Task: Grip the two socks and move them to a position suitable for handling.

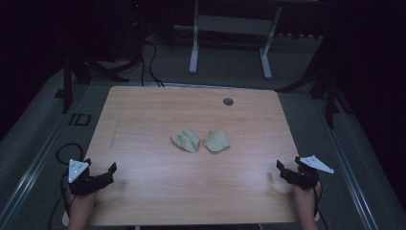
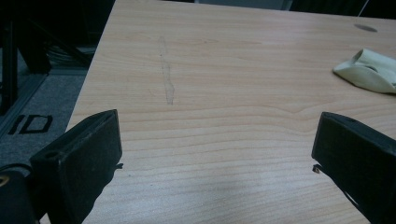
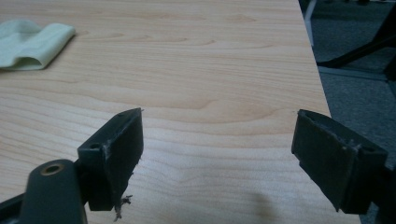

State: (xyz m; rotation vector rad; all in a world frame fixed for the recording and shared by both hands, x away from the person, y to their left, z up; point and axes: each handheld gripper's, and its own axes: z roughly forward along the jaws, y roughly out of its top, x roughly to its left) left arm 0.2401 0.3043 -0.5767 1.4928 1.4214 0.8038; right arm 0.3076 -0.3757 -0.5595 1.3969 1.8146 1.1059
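The left gripper [image 1: 103, 176] is held low over the near left corner of the worktop [image 1: 158, 191], and its jaws are seen spread wide with nothing between them; in the left gripper view, bare wood is seen between the two black jaws of the gripper [image 2: 215, 154]. The right gripper [image 1: 288, 173] is held over the near right edge, likewise spread wide and empty, and in the right gripper view its gripper [image 3: 217, 154] is set above bare wood just inside the worktop's edge [image 3: 299, 84]. Two pale cloths are laid near the middle of the worktop, well apart from both grippers and ahead of them. The left cloth [image 1: 186, 140] is found ahead and to the right of the left gripper, and is seen at the far right in the left gripper view [image 2: 369, 71]. The right cloth [image 1: 217, 141] is found ahead and to the left of the right gripper, and is seen at the far left in the right gripper view [image 3: 30, 44]. The cloths are crumpled and lie just beside each other; whether they touch cannot be told. A dark round hole [image 1: 228, 101] is set in the worktop beyond the cloths. A faint streak [image 2: 166, 70] is marked on the wood ahead of the left gripper.
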